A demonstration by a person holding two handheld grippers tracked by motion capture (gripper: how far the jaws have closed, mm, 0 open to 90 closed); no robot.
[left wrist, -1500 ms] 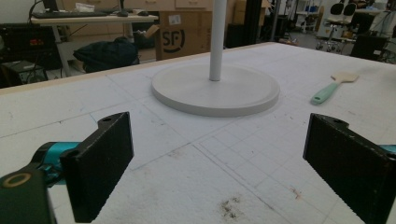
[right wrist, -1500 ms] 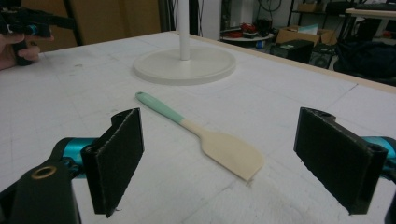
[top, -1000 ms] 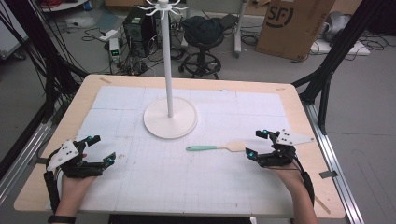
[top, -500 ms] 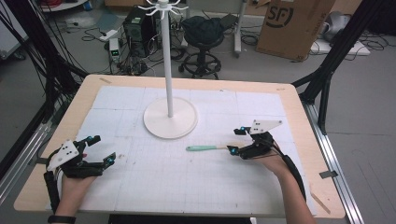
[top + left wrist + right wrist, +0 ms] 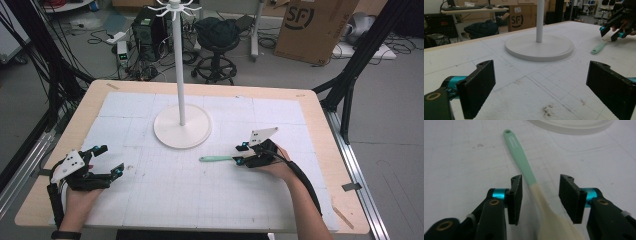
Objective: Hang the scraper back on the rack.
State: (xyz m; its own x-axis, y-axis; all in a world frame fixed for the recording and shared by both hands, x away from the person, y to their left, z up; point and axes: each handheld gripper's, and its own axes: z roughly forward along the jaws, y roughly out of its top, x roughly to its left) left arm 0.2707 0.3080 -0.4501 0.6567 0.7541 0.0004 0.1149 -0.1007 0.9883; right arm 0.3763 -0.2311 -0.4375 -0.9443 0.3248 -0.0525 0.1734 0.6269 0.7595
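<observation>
The spatula [image 5: 530,178] lies flat on the white gridded mat of the worktop [image 5: 165,200], its mint-green handle pointing toward the round base of the white stand [image 5: 181,131] and its cream blade toward the person. In the right gripper view the narrow neck where green meets cream sits between the two black jaws, with a gap showing on either side, so the right gripper [image 5: 540,195] is parted around the spatula and not yet pressing on it. From above, the right gripper [image 5: 245,153] is low over the mat, right of the stand's base, with the right hand [image 5: 272,162] behind it and the forearm running back to the near edge.

The left gripper [image 5: 107,160] rests near the worktop's front left corner, well apart from the spatula, its jaws spread wide and holding nothing.

Beyond the worktop are a grey floor, a black stool [image 5: 216,37], tangled cables and a cardboard box [image 5: 315,27].
</observation>
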